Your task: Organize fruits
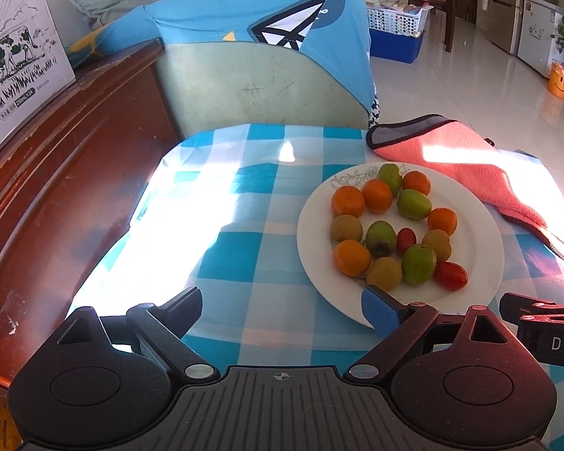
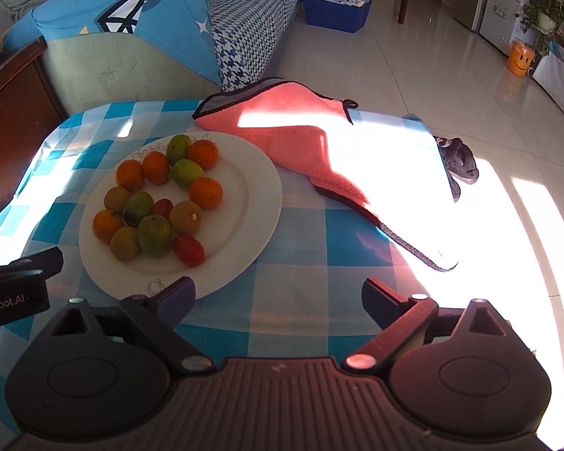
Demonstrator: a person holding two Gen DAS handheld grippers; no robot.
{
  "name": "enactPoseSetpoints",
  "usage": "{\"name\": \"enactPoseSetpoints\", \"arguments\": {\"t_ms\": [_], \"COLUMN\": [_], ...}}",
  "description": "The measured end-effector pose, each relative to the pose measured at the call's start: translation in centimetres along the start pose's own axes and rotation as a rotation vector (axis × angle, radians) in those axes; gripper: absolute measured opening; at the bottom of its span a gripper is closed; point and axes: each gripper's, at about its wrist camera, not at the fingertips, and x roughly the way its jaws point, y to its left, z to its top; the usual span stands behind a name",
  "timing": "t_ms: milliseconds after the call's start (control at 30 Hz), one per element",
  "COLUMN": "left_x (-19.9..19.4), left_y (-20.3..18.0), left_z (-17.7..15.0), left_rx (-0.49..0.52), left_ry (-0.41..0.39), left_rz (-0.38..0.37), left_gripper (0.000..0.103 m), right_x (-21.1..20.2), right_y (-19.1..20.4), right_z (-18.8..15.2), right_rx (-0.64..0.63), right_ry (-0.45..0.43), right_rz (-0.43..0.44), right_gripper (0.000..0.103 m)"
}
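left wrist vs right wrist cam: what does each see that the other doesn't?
Left wrist only: the cow-print carton and the wooden furniture it stands on.
Right wrist only: the grey slipper on the floor past the table edge, and the checked sofa cover.
Both: the white plate of mixed fruit, the pink towel, the blue checked tablecloth, the orange smiley bin. Left tool and right tool are open and empty.

Colours: white plate point(image 1: 481, 233) on blue-and-white checked tablecloth point(image 1: 244, 248).
Fruit: orange mandarins point(image 1: 351, 257), green jujubes point(image 1: 417, 263), brownish-green kiwis point(image 1: 383, 273), red tomatoes point(image 1: 450, 275). Towel point(image 1: 451, 158) salmon pink, grey-edged. Cushion point(image 1: 244, 11) bright blue. Bucket point(image 2: 520, 58) orange, smiley face.
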Motion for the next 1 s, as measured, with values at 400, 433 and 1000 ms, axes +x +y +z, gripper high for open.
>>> {"name": "enactPoseSetpoints", "arguments": {"t_ms": [400,433,1000], "left_x": [0.7,0.8,1.2], "left_y": [-1.2,-1.3,-1.6], "left_z": [-0.3,-0.3,-0.4], "left_rx": [0.023,0.025,0.042], "left_ry": [0.030,0.032,0.043], "left_rz": [0.012,0.016,0.046], "left_gripper": [0.093,0.093,0.093], "right_x": [1.3,1.3,1.9], "right_y": [1.2,1.3,1.8], "right_z": [-0.1,-0.1,-0.2], "right_rx": [-0.019,-0.021,-0.044], "right_ry": [0.016,0.015,0.010], "right_rz": [-0.032,-0.037,-0.075], "right_gripper": [0.096,0.096,0.096]}}
